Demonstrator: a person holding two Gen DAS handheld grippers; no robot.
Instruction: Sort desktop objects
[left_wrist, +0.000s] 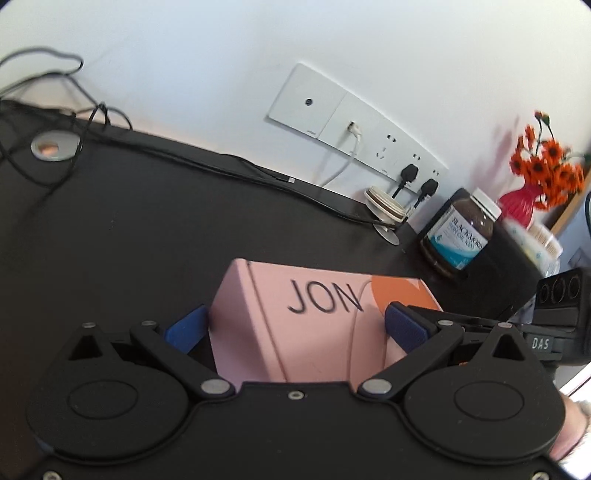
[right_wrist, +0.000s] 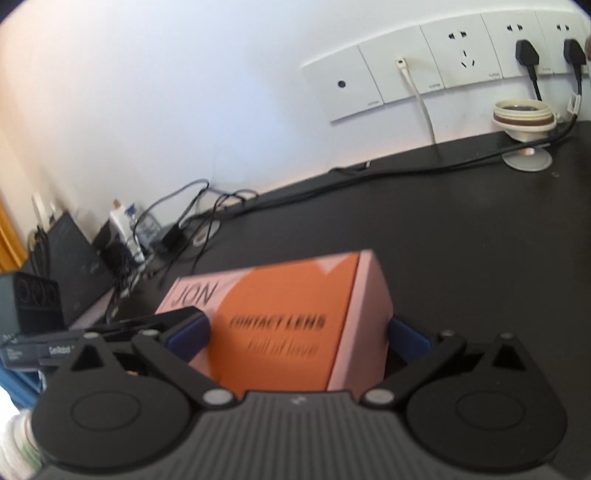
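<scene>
A pink and orange contact lens box (left_wrist: 317, 291) marked "JON" is held just over the black desk (left_wrist: 129, 240). In the left wrist view, my left gripper (left_wrist: 295, 326) has its blue pads (left_wrist: 186, 328) pressed on the pink end of the box. In the right wrist view, my right gripper (right_wrist: 297, 339) is shut on the orange end of the same box (right_wrist: 288, 295), one blue pad (right_wrist: 188, 338) against each side. Each gripper appears in the other's view: the right one (left_wrist: 550, 317) at the right edge, the left one (right_wrist: 33, 317) at the left edge.
By the wall stand a brown supplement bottle (left_wrist: 460, 230), a red vase of orange flowers (left_wrist: 521, 201) and a cream round jar (right_wrist: 522, 116). Wall sockets (right_wrist: 461, 62) hold plugs. Cables (right_wrist: 184, 218) and small bottles (right_wrist: 120, 225) crowd the desk's far left.
</scene>
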